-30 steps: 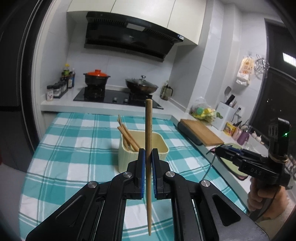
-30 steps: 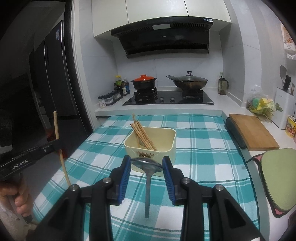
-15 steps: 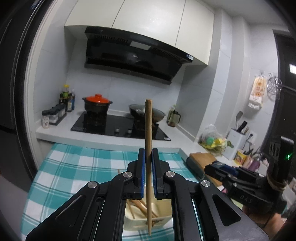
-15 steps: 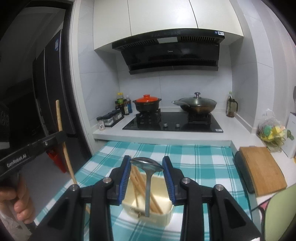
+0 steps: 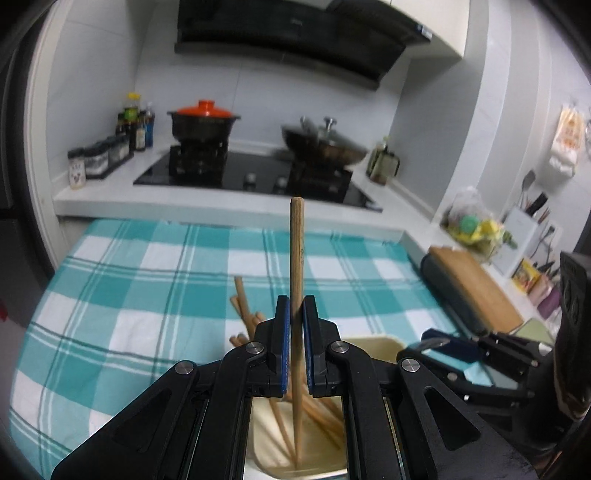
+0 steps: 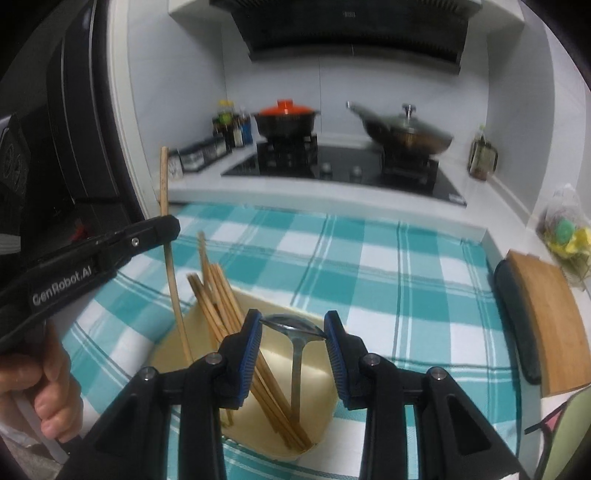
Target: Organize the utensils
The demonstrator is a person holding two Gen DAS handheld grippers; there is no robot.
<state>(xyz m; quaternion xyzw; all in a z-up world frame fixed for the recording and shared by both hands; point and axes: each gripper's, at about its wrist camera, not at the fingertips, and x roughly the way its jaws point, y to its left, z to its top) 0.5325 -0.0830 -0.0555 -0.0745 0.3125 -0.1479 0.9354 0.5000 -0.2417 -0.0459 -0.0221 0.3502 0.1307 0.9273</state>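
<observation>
both grippers have swung in over the cream tub (image 6: 236, 435) (chopsticks already inside), left gripper (image 5: 294, 325) clamped on an upright chopstick (image 5: 296, 258), right gripper (image 6: 293, 343) pinching a spoon (image 6: 295, 328) by its bowl, so dropping them in looks next.

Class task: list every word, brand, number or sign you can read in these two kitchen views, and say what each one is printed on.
"GenRobot.AI": on the side of the left gripper, seen from the right wrist view.
Print on the range hood: too small to read.
Labels on the spice jars and sauce bottles: blurred.
Printed hanging bag on the wall: unreadable.
</observation>
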